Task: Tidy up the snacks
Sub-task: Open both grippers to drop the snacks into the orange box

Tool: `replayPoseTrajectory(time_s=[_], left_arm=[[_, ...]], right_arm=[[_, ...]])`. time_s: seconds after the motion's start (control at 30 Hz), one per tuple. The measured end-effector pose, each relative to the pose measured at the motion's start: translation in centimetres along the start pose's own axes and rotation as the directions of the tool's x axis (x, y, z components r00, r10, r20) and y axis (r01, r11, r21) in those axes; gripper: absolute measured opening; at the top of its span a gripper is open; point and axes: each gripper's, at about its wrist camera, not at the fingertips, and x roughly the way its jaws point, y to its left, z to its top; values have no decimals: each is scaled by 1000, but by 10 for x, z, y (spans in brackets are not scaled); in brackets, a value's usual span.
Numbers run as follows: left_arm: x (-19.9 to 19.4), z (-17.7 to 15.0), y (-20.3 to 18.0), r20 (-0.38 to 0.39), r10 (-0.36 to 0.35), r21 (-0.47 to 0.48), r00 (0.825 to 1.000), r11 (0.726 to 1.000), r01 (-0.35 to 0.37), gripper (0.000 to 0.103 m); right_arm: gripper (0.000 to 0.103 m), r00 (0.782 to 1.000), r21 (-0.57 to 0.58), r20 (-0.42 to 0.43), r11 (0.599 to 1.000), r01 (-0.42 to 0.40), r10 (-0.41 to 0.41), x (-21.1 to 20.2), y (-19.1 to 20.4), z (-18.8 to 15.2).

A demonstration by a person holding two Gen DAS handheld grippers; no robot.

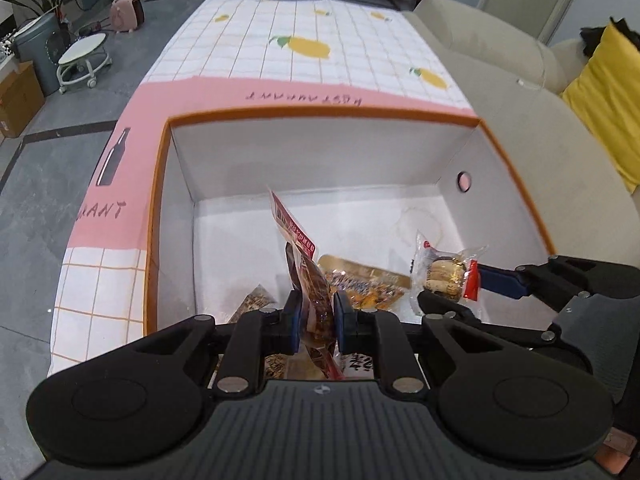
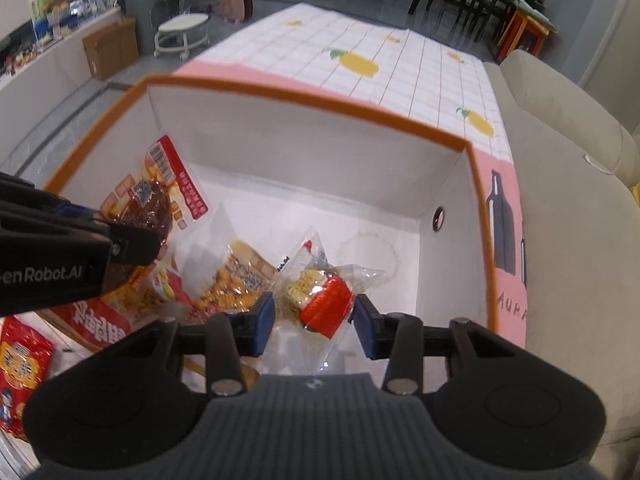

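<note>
A white box with an orange rim [image 1: 320, 114] [image 2: 308, 96] stands on the table. My left gripper [image 1: 316, 320] is shut on a red and brown meat snack packet [image 1: 308, 276], held upright over the box's near left part; it also shows in the right wrist view [image 2: 156, 200]. My right gripper [image 2: 314, 320] is shut on a clear-wrapped cake with a red end [image 2: 320, 296], held over the box's near right part; the cake also shows in the left wrist view [image 1: 446, 276]. A yellow snack packet [image 1: 360, 284] [image 2: 236, 276] lies on the box floor between them.
A pink and white checked tablecloth with lemons [image 1: 304, 48] covers the table beyond the box. A beige sofa [image 1: 560, 128] runs along the right. More red snack packets [image 2: 24, 364] lie at the near left. A clear plastic tray [image 2: 368, 252] lies in the box.
</note>
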Motion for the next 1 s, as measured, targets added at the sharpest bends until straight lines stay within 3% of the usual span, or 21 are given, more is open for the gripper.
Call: replayPoseTrajectory(time_s=[0.2, 0.47, 0.67, 0.73, 0.83, 1.0], left_arm=[[15, -3, 4, -44, 30, 0, 999, 1000, -30, 18], [14, -1, 4, -43, 59, 13, 997, 998, -58, 23], [6, -2, 5, -26, 64, 12, 998, 998, -64, 42], [0, -3, 4, -7, 64, 19, 998, 998, -64, 54], [-9, -4, 2, 13, 56, 26, 998, 998, -57, 57], [-30, -7, -2, 66, 61, 34, 996, 997, -64, 58]], right_arm=[[41, 999, -19, -43, 1000, -1, 0, 16, 3, -1], [43, 997, 9, -74, 1000, -7, 8, 21, 0, 0], [51, 998, 3, -66, 1000, 0, 0, 15, 0, 0], [53, 998, 2, -60, 1000, 3, -3, 11, 0, 0], [64, 999, 5, -43, 1000, 4, -4, 4, -1, 0], [65, 1000, 19, -12, 1000, 7, -7, -12, -3, -2]])
